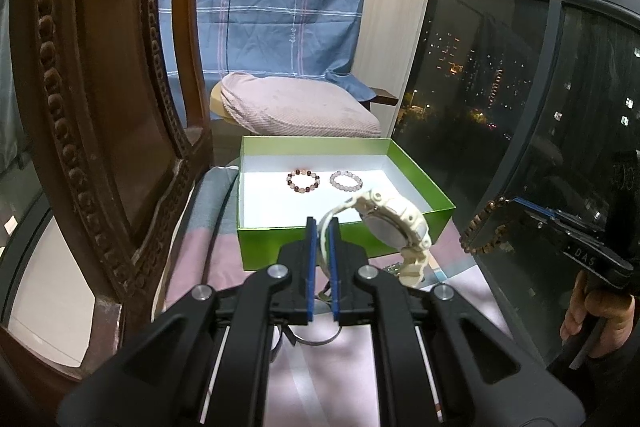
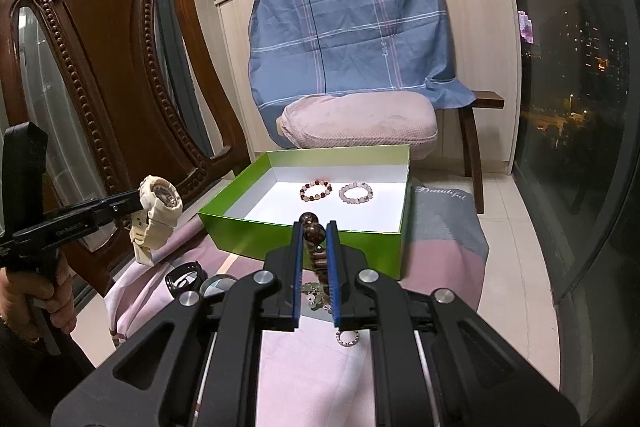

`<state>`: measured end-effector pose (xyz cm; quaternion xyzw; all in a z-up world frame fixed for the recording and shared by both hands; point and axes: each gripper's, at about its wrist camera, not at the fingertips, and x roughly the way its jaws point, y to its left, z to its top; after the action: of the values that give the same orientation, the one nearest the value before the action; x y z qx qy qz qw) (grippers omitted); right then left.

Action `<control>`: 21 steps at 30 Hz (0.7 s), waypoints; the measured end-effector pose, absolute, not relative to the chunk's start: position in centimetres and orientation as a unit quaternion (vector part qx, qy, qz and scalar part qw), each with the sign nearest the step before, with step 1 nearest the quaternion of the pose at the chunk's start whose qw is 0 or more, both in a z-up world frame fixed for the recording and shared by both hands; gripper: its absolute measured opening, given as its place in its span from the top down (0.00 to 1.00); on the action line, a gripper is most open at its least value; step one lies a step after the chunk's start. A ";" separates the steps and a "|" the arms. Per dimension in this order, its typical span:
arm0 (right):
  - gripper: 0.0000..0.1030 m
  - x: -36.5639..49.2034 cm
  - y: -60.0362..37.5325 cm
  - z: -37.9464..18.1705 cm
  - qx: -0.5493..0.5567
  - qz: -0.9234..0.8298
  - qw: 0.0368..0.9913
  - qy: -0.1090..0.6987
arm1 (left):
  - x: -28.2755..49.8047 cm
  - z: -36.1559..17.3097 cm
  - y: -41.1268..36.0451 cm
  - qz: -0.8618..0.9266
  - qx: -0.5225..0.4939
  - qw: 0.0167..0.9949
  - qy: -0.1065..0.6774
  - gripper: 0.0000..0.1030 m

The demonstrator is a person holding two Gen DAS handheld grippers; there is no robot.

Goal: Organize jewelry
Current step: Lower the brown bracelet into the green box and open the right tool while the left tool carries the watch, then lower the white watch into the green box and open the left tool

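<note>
**A:** What lies ahead of the fingers, largest first?

**B:** A carved brown wooden chair (image 2: 120,75) stands left of both pairs of fingers. Straight ahead sits the open green cardboard box with a white floor (image 2: 280,231), resting on a pink and grey cloth (image 2: 444,247).

**A:** And what is in the box?

**B:** Two rings of beads, side by side and apart: a mixed dark-and-pale bead bracelet (image 2: 316,189) on the left, a pale pink bead bracelet (image 2: 356,192) on the right.

**A:** What does the left gripper (image 1: 322,223) have?

**B:** Its fingers are nearly closed on the strap of a cream plastic wristwatch (image 1: 394,227), which hangs just short of the box's near wall.

**A:** And the right gripper (image 2: 314,227)?

**B:** Its fingers are pinched on a string of brown wooden beads (image 2: 314,231), held before the near wall of the box.

**A:** What lies below the right fingers?

**B:** On the cloth, a black wristband (image 2: 185,281) to the left, and a small silver ring (image 2: 347,338) beneath the right finger.
</note>
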<state>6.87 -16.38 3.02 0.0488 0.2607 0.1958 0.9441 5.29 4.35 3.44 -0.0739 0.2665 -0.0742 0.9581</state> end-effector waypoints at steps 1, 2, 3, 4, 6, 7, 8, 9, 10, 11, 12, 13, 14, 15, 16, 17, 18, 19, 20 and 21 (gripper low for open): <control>0.89 7.1 -16.2 3.1 0.049 0.197 0.943 0.262 | 5.4 3.4 4.4 -0.073 -0.075 0.958 0.268 0.94; 0.89 7.4 -15.9 3.4 0.046 0.196 0.944 0.263 | 5.4 3.4 4.5 -0.072 -0.077 0.957 0.269 0.94; 0.89 7.9 -15.6 3.7 0.040 0.194 0.944 0.262 | 5.5 3.4 4.5 -0.072 -0.077 0.957 0.270 0.94; 0.89 8.4 -15.3 4.1 0.036 0.193 0.945 0.263 | 5.5 3.3 4.5 -0.072 -0.077 0.957 0.271 0.94; 0.89 9.6 -14.8 4.7 0.034 0.191 0.944 0.265 | 5.6 3.3 4.6 -0.070 -0.073 0.957 0.271 0.94; 0.89 10.2 -14.6 4.9 0.034 0.191 0.944 0.266 | 5.6 3.3 4.6 -0.068 -0.072 0.957 0.272 0.94; 0.89 11.3 -14.2 5.3 0.033 0.189 0.943 0.270 | 5.7 3.3 4.7 -0.069 -0.073 0.957 0.273 0.94; 0.89 12.2 -13.9 5.6 0.033 0.189 0.943 0.273 | 5.7 3.3 4.7 -0.070 -0.075 0.956 0.274 0.94; 0.89 13.3 -13.6 6.0 0.035 0.186 0.943 0.275 | 5.7 3.3 4.8 -0.071 -0.076 0.956 0.275 0.94; 0.89 14.1 -13.3 6.2 0.035 0.183 0.943 0.275 | 5.7 3.3 4.8 -0.071 -0.077 0.956 0.275 0.94; 0.89 15.2 -13.0 6.4 0.033 0.179 0.943 0.277 | 5.7 3.3 4.9 -0.070 -0.078 0.955 0.277 0.94; 0.89 16.6 -12.7 6.5 0.032 0.169 0.944 0.281 | 5.8 3.2 5.0 -0.070 -0.079 0.955 0.277 0.94; 0.88 17.5 -12.5 6.5 0.031 0.161 0.945 0.285 | 5.8 3.2 5.0 -0.069 -0.079 0.955 0.278 0.94; 0.70 18.8 -12.4 6.3 0.028 0.142 0.945 0.294 | 5.9 3.1 5.1 -0.068 -0.080 0.954 0.280 0.94; 0.43 19.8 -12.5 6.1 0.026 0.124 0.943 0.306 | 5.9 3.1 5.2 -0.067 -0.080 0.954 0.281 0.94; 0.38 20.1 -12.8 6.0 0.029 0.111 0.945 0.306 | 6.0 3.0 5.3 -0.066 -0.081 0.953 0.284 0.94; 0.37 19.9 -13.3 6.2 0.038 0.100 0.950 0.293 | 6.0 2.9 5.4 -0.065 -0.081 0.953 0.285 0.94; 0.36 19.3 -13.8 6.4 0.047 0.101 0.952 0.286 | 5.9 2.9 5.4 -0.064 -0.080 0.953 0.287 0.93; 0.36 18.7 -14.3 6.5 0.053 0.102 0.952 0.283 | 5.9 2.9 5.4 -0.064 -0.078 0.953 0.287 0.93; 0.36 17.6 -14.8 6.5 0.059 0.102 0.954 0.277 | 5.8 2.9 5.5 -0.064 -0.077 0.953 0.287 0.93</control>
<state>17.64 -14.84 6.51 0.0592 0.2768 0.1021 0.9537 5.79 5.45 2.89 -0.0769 0.2866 -0.0642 0.9528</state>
